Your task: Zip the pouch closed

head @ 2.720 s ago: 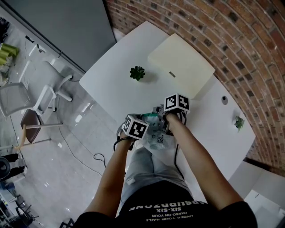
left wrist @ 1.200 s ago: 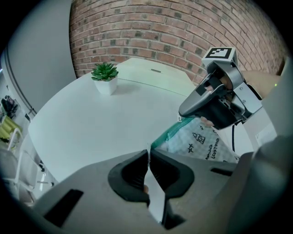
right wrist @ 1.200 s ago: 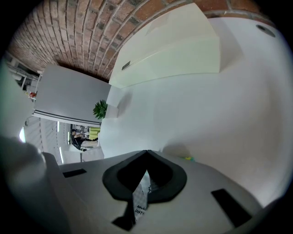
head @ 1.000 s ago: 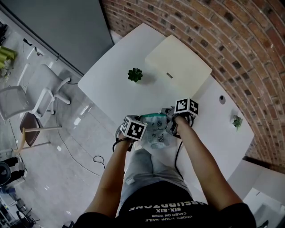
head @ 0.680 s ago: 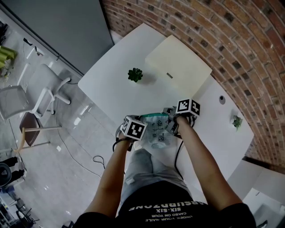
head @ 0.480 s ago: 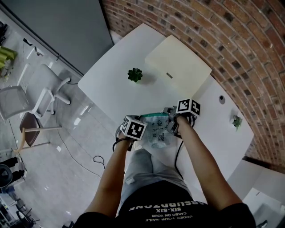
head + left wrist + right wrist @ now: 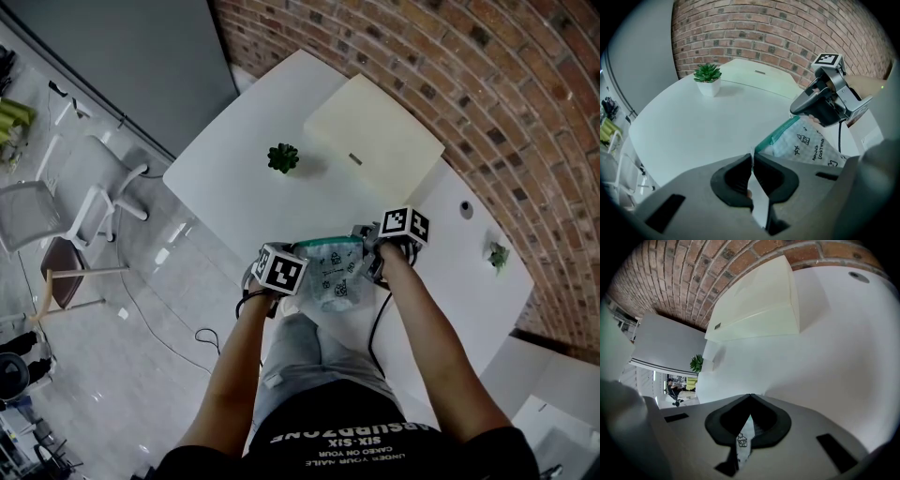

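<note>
Grey moulded jaws of the left gripper (image 7: 752, 158) are seen pressed together on a thin white edge of the translucent white plastic pouch (image 7: 809, 146), which is printed with small black drawings and topped by a teal zip strip (image 7: 776, 133); the right gripper (image 7: 750, 401) is likewise clamped shut, and a narrow fold of the same pouch, with a little printed house on it, is pinched between its jaws. The pouch is stretched between the two grippers, the left one at its left end and the right one at its right end, with the zip strip along the top edge facing away from the person; whether the pouch touches anything below cannot be told. A white round-edged table (image 7: 234, 183) is spread beneath and beyond the pouch; a small green succulent in a white pot (image 7: 707, 79) is set well beyond the pouch, toward its left; a flat cream rectangular box (image 7: 373, 138) is laid further beyond the pouch, and a red brick wall (image 7: 487, 84) is seen behind that box.
</note>
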Available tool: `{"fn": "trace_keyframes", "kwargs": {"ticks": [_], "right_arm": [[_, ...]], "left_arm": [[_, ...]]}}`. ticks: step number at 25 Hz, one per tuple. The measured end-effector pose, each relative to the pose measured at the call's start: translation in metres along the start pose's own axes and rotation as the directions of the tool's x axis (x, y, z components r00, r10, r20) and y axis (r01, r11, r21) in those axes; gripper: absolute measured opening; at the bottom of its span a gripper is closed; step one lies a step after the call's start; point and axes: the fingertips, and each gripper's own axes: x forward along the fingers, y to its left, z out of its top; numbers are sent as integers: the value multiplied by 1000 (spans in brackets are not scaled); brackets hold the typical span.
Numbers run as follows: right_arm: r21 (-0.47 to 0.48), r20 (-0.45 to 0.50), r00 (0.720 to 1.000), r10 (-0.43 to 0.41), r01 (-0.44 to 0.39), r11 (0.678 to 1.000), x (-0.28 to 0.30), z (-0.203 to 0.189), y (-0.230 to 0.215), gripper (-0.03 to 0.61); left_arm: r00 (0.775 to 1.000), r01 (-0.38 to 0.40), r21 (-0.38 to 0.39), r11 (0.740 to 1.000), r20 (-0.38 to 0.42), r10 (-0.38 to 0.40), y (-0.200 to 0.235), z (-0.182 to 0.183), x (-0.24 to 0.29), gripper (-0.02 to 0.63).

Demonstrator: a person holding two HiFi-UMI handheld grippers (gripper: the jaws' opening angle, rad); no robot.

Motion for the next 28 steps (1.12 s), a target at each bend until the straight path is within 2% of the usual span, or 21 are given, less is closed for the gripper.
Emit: {"fn": "trace_keyframes", "kwargs": {"ticks": [13,17,23,28], "right_arm": [[26,9,999,31,-31,999,-7,5,-9,0],[-4,17,1000,21,-21,1000,-7,4,-11,0],[-13,45,997,54,-54,998,-8,1,-11,6],[-56,60,996,60,-57,997,-9,0,-11,11]], "left_arm": [[1000,-2,0,1000,-5,2,0,0,1,20],[1000,-7,-3,1000,-1,7,0,0,0,20],[1000,-4,-22,1000,0,4,0,0,1,21],[1000,-21,-17,1000,16,21,0,0,0,21]]}}
